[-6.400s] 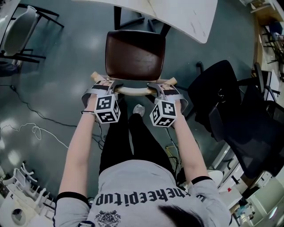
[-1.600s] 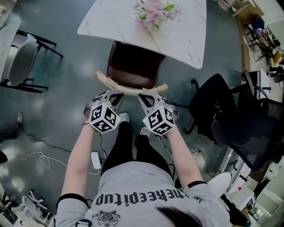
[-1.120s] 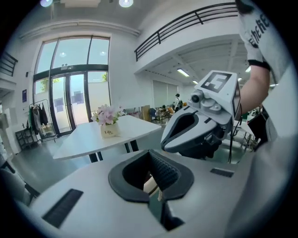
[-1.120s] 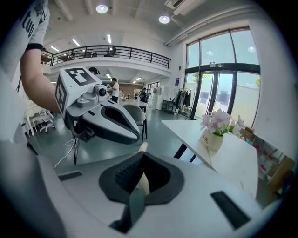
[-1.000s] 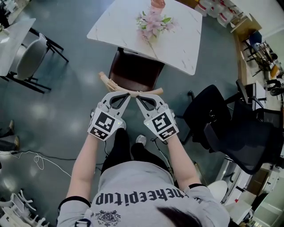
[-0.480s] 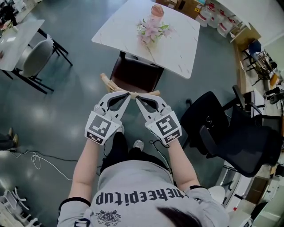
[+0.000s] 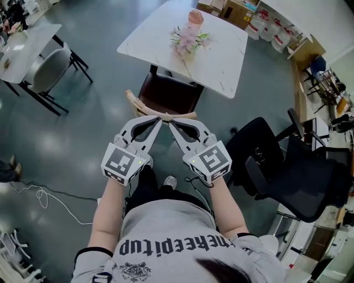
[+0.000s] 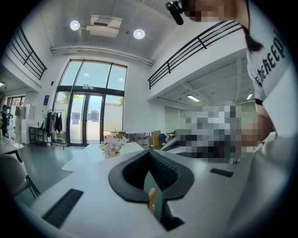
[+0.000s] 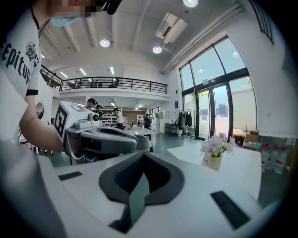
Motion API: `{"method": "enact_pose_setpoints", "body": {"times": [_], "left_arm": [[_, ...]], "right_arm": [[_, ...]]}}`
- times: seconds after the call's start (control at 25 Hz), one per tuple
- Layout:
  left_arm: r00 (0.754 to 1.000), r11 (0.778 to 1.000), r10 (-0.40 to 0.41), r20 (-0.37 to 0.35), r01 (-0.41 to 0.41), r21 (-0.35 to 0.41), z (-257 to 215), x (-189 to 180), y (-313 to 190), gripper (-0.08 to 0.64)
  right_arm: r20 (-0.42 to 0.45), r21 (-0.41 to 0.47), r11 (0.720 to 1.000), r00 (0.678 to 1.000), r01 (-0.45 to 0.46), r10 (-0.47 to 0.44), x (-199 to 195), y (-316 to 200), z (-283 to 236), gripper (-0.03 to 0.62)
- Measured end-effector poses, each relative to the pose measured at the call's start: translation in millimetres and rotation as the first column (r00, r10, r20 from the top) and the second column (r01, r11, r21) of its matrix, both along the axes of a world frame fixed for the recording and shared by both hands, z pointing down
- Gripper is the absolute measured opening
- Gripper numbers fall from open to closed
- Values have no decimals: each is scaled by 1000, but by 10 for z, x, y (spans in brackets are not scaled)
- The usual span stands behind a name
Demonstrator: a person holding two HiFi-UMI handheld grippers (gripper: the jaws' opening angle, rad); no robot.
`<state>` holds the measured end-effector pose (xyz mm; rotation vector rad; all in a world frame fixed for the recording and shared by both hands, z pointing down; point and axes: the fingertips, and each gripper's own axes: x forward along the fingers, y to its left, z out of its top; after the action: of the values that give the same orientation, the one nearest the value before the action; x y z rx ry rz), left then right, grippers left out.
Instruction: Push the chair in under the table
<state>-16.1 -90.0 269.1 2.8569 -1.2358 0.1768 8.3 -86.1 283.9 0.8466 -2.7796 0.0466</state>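
Two handheld grippers are recorded, both clenched on nothing.

- Left gripper (image 7: pixel 159 118): the jaws are pressed together and no object is caught between the pads. A thin tan sliver is seen through the slit behind them in the left gripper view; what it is cannot be told.
- Right gripper (image 7: pixel 171 122): the jaws are likewise pressed shut and nothing is held. The two tips are brought close together, forming a V in front of the person.
- Chair (image 7: pixel 168 95): it has a dark brown seat and a pale wooden backrest rail (image 7: pixel 133 100). The far part of the seat is covered by the table edge. The near part and the rail are left standing out toward the person. In the head view both gripper tips are seen over the rail; whether it is touched cannot be told.
- Table (image 7: pixel 221 55): it has a white marbled top. A bunch of pink flowers (image 7: pixel 187 40) is set near its middle, with a pink container (image 7: pixel 194 16) just beyond.
- Black office chair (image 7: pixel 287 171): it is placed to the person's right, well apart from the brown chair.
- Grey chair (image 7: pixel 43 69): it is drawn up to a second white table (image 7: pixel 27 36) at far left.
- Cable (image 7: pixel 44 193): it is laid loosely on the grey floor.
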Motion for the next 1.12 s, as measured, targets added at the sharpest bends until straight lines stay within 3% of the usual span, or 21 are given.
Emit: {"method": "enact_pose_setpoints", "body": {"times": [1.12], "left_arm": [[998, 998, -25, -51, 28, 63, -276, 293, 342, 15]], "right_arm": [[139, 52, 998, 989, 42, -49, 252, 295, -408, 11]]}}
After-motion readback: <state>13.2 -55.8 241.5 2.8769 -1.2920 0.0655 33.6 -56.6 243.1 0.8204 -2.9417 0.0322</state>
